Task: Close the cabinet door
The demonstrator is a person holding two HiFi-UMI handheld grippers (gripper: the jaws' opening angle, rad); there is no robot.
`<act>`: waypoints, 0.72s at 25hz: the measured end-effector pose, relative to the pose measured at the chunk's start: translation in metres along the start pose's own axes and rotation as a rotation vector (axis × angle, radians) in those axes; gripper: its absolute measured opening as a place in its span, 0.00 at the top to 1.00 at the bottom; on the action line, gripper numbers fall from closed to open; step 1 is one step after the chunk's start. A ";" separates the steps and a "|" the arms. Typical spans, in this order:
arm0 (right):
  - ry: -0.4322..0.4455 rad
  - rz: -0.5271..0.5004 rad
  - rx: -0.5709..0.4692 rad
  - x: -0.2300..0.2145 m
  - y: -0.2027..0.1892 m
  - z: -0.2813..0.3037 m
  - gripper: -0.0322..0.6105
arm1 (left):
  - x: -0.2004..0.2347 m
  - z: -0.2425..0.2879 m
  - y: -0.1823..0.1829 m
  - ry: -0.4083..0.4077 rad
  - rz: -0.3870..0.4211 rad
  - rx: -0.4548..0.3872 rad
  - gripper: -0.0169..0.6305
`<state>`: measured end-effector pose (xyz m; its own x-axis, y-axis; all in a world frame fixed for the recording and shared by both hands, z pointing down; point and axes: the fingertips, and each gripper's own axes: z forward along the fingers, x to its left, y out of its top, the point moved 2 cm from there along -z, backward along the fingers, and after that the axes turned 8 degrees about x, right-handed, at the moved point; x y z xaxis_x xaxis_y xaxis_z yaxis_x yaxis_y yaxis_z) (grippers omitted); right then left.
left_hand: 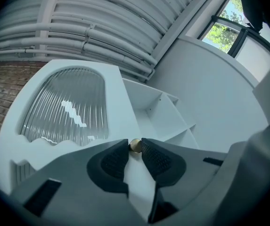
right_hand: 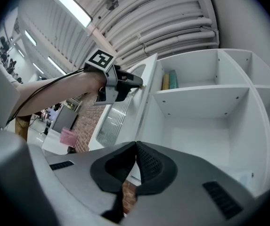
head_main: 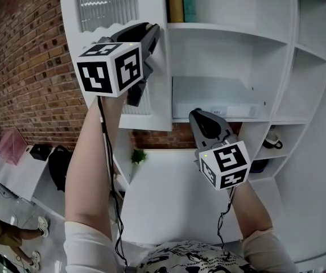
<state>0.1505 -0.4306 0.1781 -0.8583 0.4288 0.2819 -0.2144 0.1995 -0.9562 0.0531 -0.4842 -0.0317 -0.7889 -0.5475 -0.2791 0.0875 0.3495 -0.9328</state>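
Up at the edge of the cabinet door (left_hand: 118,112), the left gripper (left_hand: 135,144) pinches the brass knob (left_hand: 135,146), while the right gripper (right_hand: 135,145), lower, is clenched on nothing.

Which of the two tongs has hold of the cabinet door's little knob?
The left tongs: their tips pinch the brass knob on the open glass-panelled door. The right tongs are closed on nothing, away from the door.

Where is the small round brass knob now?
Left gripper view, centre: the knob sits between the left gripper's jaws, on the white cabinet door beside its ribbed glass.
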 end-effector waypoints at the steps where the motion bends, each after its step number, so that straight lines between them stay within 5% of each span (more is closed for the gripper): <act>1: -0.001 0.001 -0.002 -0.001 0.000 0.001 0.93 | 0.001 0.003 -0.001 0.011 0.007 0.004 0.82; 18: -0.035 0.011 0.013 -0.013 -0.008 -0.004 0.93 | 0.007 0.027 -0.011 0.141 0.064 0.029 0.82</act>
<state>0.1652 -0.4340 0.1826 -0.8765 0.3994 0.2689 -0.2110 0.1833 -0.9601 0.0633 -0.5127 -0.0298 -0.8584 -0.4123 -0.3053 0.1562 0.3568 -0.9210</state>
